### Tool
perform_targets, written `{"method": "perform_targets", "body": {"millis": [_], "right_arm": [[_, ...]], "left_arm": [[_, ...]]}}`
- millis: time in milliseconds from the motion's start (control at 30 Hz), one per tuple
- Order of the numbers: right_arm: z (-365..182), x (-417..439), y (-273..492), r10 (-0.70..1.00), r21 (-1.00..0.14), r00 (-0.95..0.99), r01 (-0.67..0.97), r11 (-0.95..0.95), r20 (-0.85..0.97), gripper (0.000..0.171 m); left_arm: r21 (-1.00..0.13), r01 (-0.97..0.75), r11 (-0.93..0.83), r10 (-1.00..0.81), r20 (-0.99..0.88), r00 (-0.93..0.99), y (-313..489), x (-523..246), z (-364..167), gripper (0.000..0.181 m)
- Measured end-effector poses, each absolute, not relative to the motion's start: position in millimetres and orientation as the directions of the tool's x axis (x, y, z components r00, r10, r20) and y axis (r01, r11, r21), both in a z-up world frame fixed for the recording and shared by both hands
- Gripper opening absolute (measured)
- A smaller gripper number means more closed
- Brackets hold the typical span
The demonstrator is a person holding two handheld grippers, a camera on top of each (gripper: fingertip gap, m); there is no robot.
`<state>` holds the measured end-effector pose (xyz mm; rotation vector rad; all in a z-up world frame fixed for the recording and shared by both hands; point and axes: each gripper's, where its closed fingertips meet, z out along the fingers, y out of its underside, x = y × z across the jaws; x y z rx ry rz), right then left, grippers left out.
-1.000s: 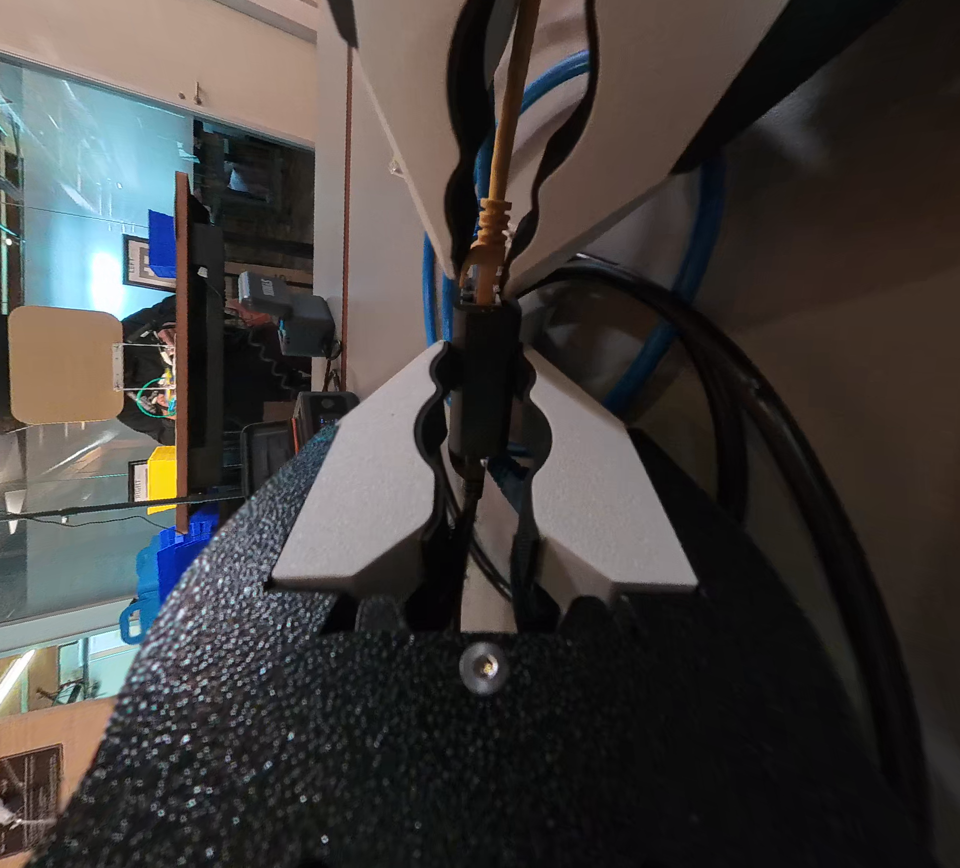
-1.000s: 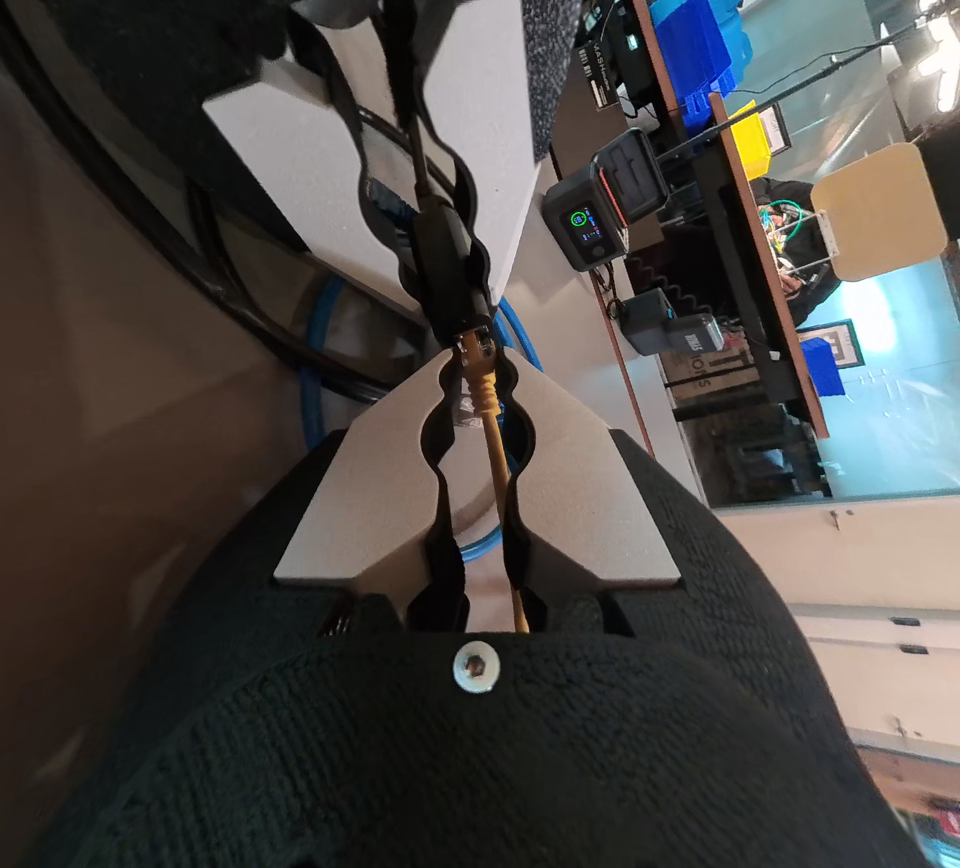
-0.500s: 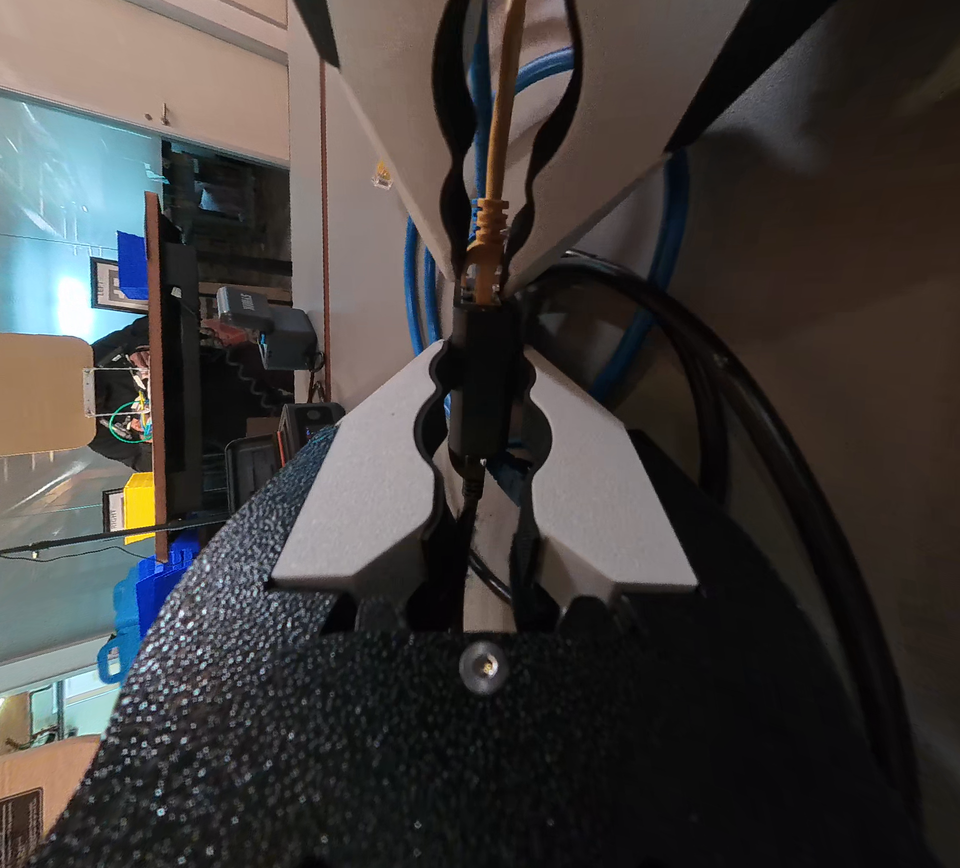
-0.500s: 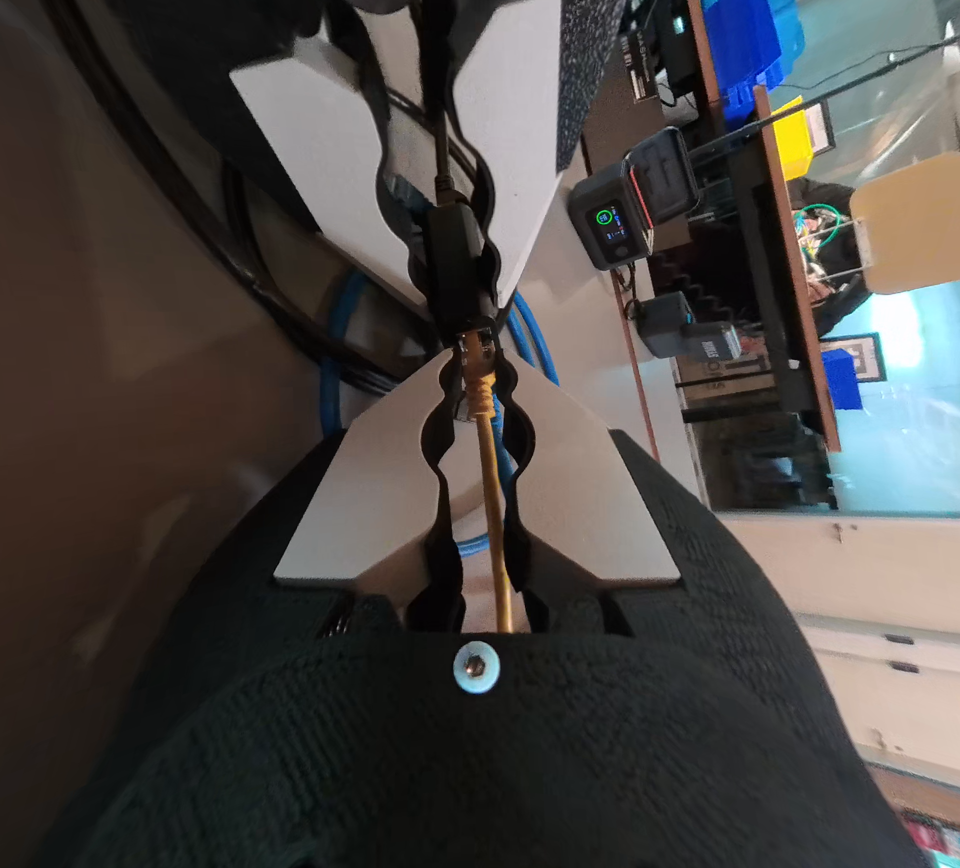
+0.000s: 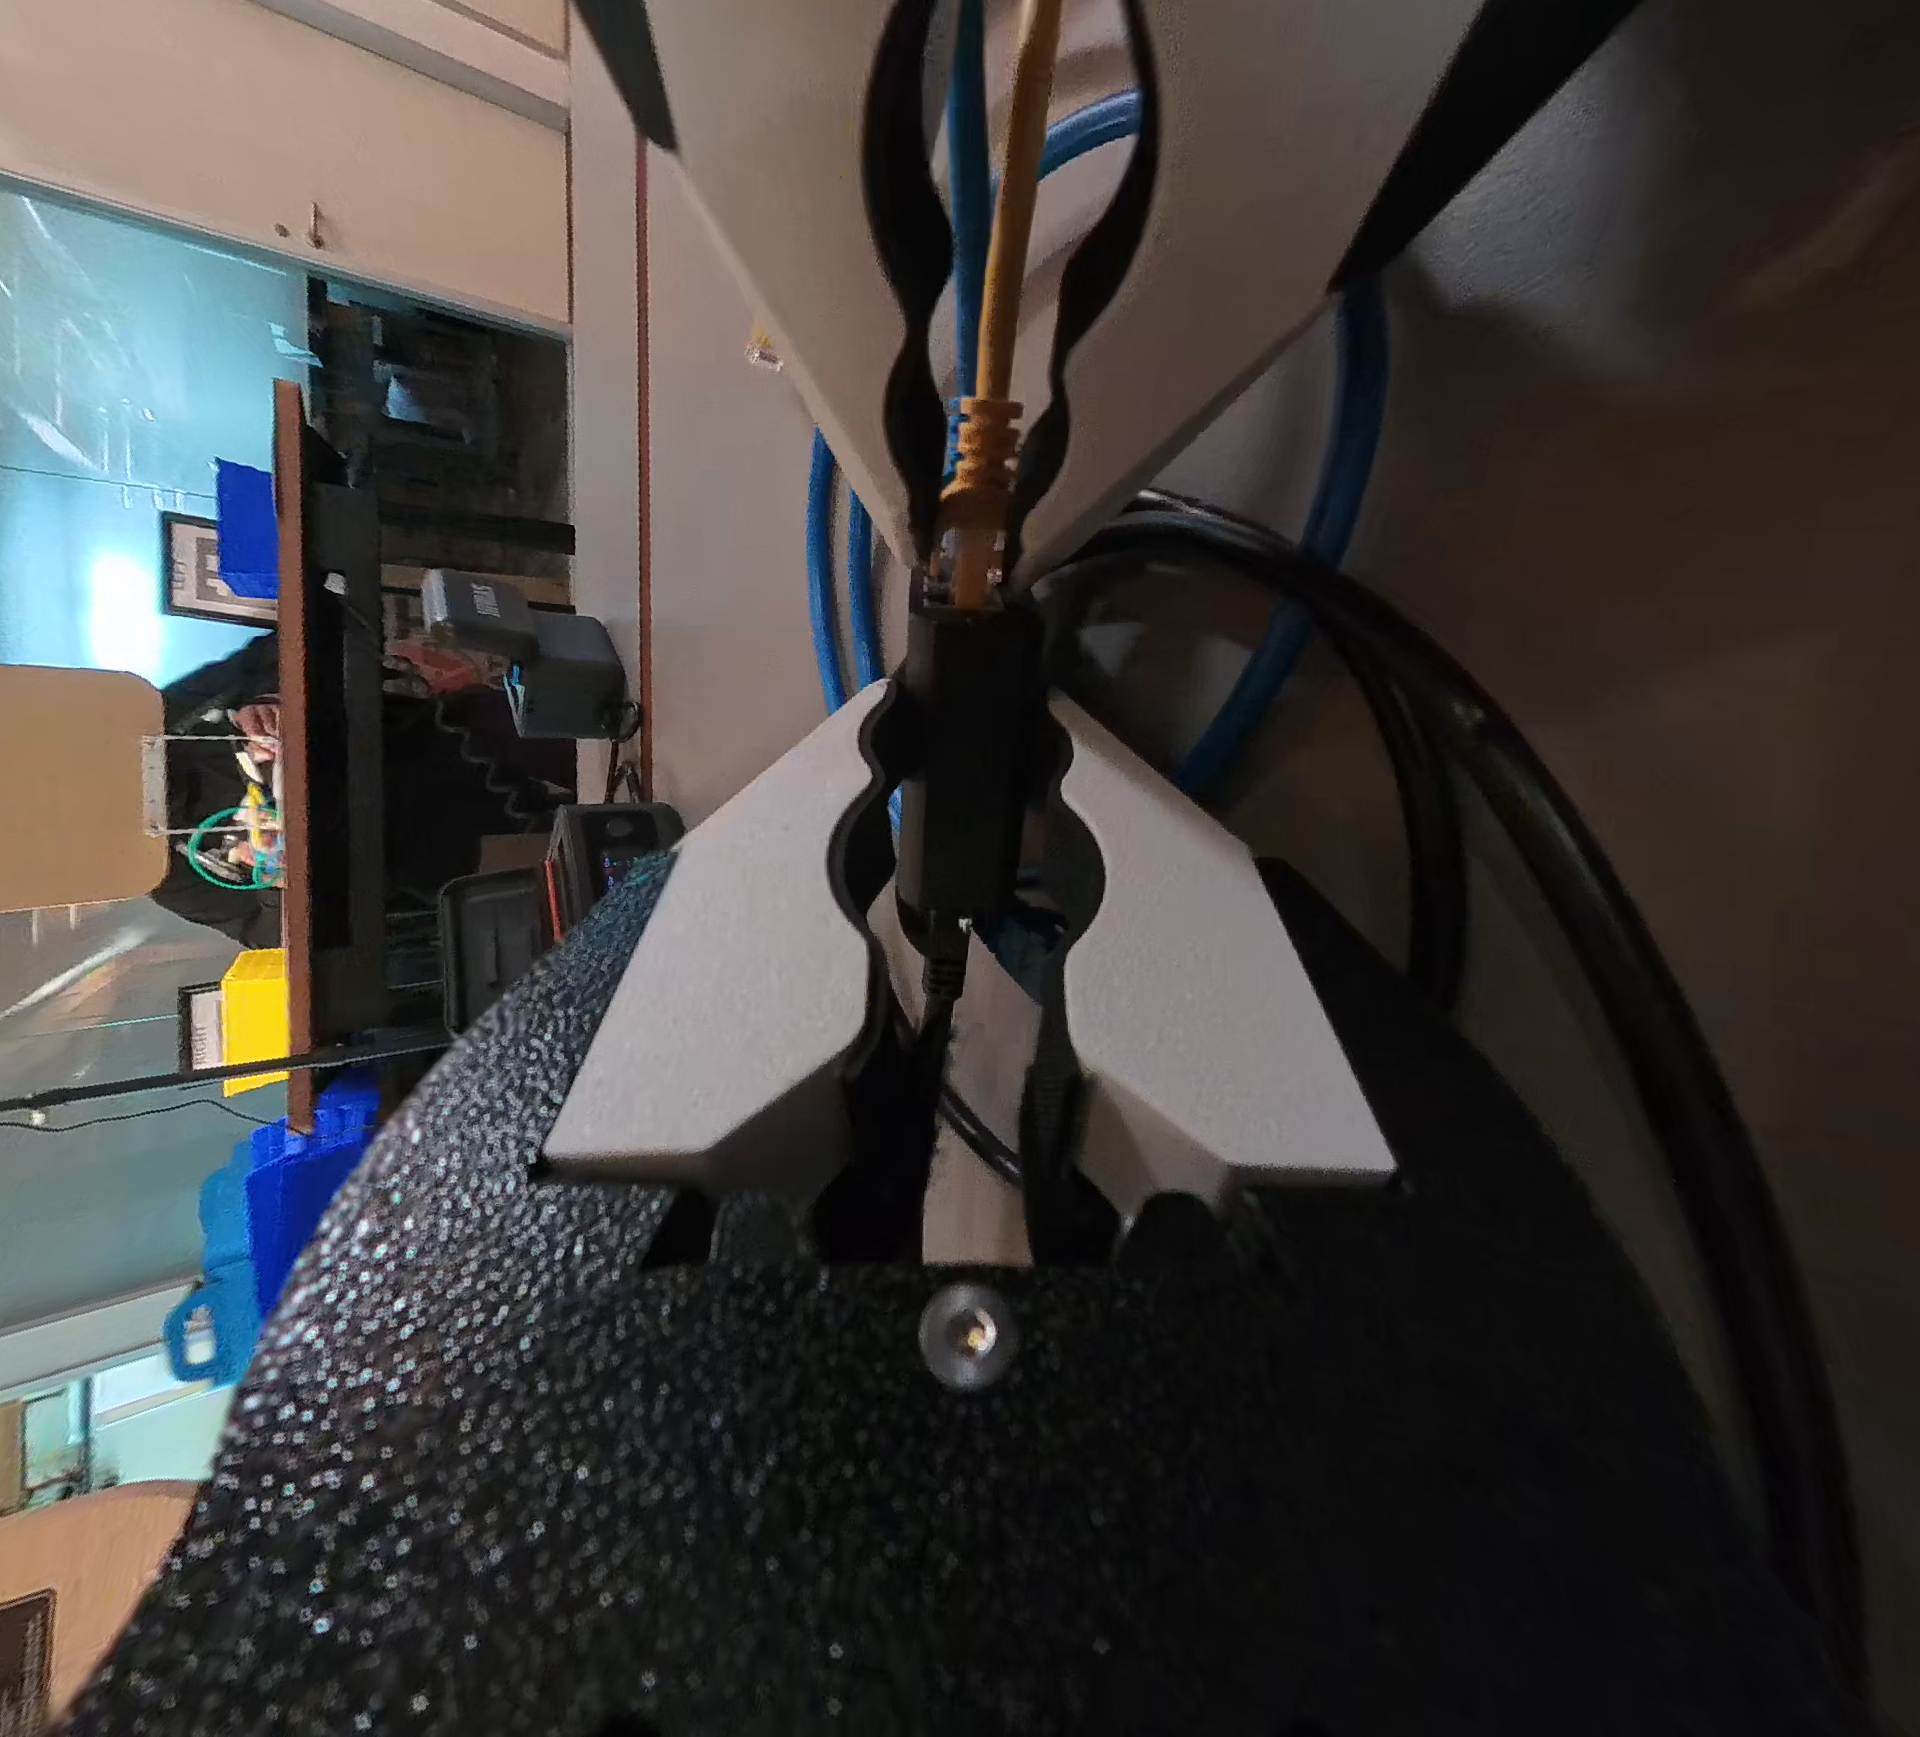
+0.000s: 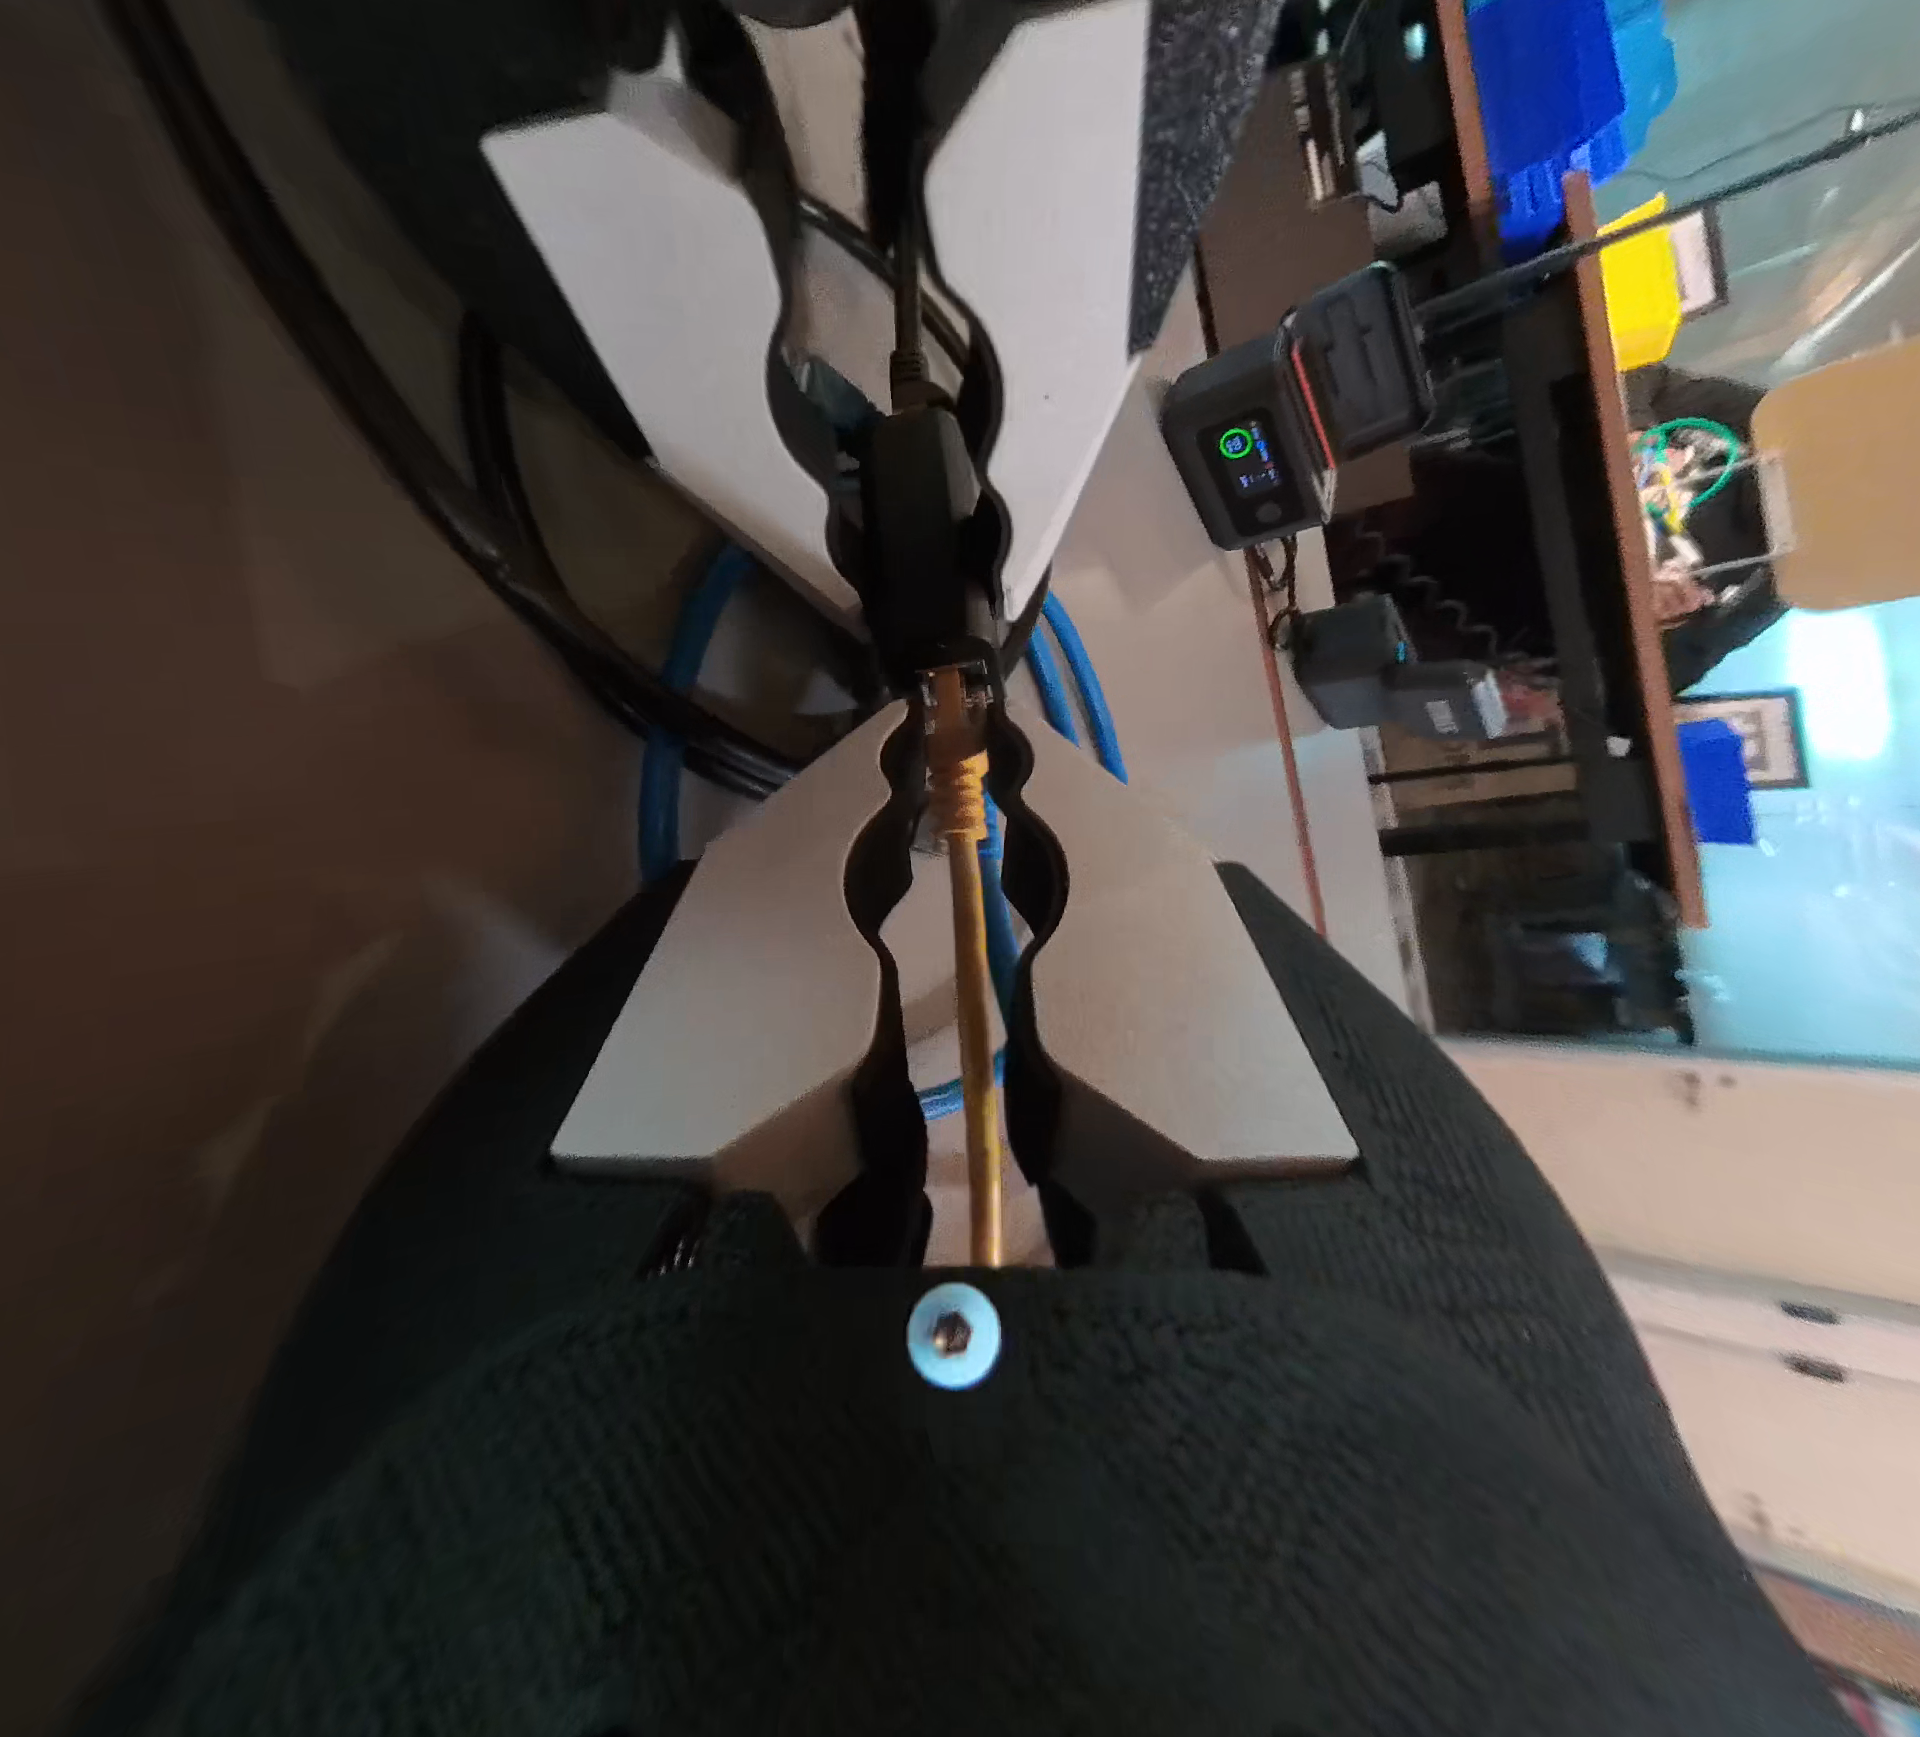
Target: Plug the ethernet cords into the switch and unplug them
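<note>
The switch is a small black block (image 5: 966, 752) with a thin black lead. My left gripper (image 5: 971, 721) is shut on it. A yellow ethernet cord (image 5: 1023, 129) ends in a yellow-booted plug (image 5: 971, 534), whose tip sits in the block's open end. My right gripper (image 5: 971, 549) comes in from above, shut on that plug. In the right wrist view, my right gripper (image 6: 958, 752) is shut on the plug (image 6: 954, 773), and the cord (image 6: 977, 1012) runs back between its fingers. Opposite, the left gripper (image 6: 935, 612) holds the black block (image 6: 920, 534).
Blue ethernet cords (image 5: 831, 565) and a loop of black cable (image 5: 1558, 856) lie on the pale tabletop behind the grippers. A grey device with a lit screen (image 6: 1247, 461) and another grey box (image 6: 1382, 669) stand at the table's side. Shelves hold blue and yellow bins (image 6: 1558, 25). A person (image 5: 229, 752) sits beyond. Both grippers' tips are close together, under 4 cm apart.
Both grippers keep their hold and the plug stays at the block's mouth. The two grippers have turned slightly into a straighter line, and the background has shifted.
</note>
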<state>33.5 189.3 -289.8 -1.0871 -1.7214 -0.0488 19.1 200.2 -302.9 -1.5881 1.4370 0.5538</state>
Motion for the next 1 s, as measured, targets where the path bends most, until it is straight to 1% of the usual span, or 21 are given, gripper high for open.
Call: {"method": "perform_targets", "body": {"millis": [167, 267, 367, 467, 533, 600, 667, 767, 800, 933, 1000], "right_arm": [[-291, 34, 188, 0.639, -0.459, -0.025, 0.674, 0.579, 0.768, 0.009], [-292, 34, 187, 0.615, -0.421, -0.063, 0.674, 0.607, 0.786, 0.009], [-291, 35, 186, 0.56, -0.347, -0.119, 0.675, 0.651, 0.82, 0.009], [-292, 36, 184, 0.525, -0.291, -0.173, 0.671, 0.682, 0.833, 0.01], [-294, 37, 181, 0.489, -0.233, -0.229, 0.663, 0.712, 0.842, 0.01], [-295, 38, 178, 0.443, -0.16, -0.306, 0.645, 0.748, 0.843, 0.01], [-296, 39, 175, 0.386, -0.07, -0.396, 0.617, 0.784, 0.833, 0.009], [-297, 43, 171, 0.302, 0.049, -0.521, 0.556, 0.83, 0.799, 0.01], [-298, 44, 169, 0.275, 0.082, -0.553, 0.535, 0.841, 0.786, 0.01], [-295, 53, 161, 0.212, 0.15, -0.64, 0.463, 0.874, 0.739, 0.01], [-292, 59, 156, 0.24, 0.116, -0.645, 0.458, 0.882, 0.726, 0.01]], "left_arm": [[-0.287, -0.954, 0.091, -0.542, -0.818, 0.195, 200, 20, -304, 0.022], [-0.282, -0.954, 0.096, -0.549, -0.815, 0.186, 199, 20, -304, 0.022], [-0.304, -0.948, 0.093, -0.567, -0.799, 0.201, 197, 21, -304, 0.022], [-0.301, -0.948, 0.102, -0.571, -0.798, 0.191, 196, 21, -304, 0.022], [-0.289, -0.95, 0.118, -0.575, -0.8, 0.172, 194, 22, -304, 0.022], [-0.251, -0.956, 0.153, -0.568, -0.814, 0.123, 193, 22, -305, 0.022], [-0.187, -0.96, 0.208, -0.543, -0.839, 0.046, 191, 23, -305, 0.022], [-0.139, -0.955, 0.262, -0.518, -0.855, -0.018, 189, 26, -305, 0.022], [-0.14, -0.95, 0.278, -0.515, -0.857, -0.024, 188, 27, -306, 0.022], [-0.202, -0.921, 0.332, -0.523, -0.852, -0.002, 182, 36, -305, 0.022], [-0.215, -0.908, 0.36, -0.518, -0.855, -0.003, 178, 42, -303, 0.022]]}}
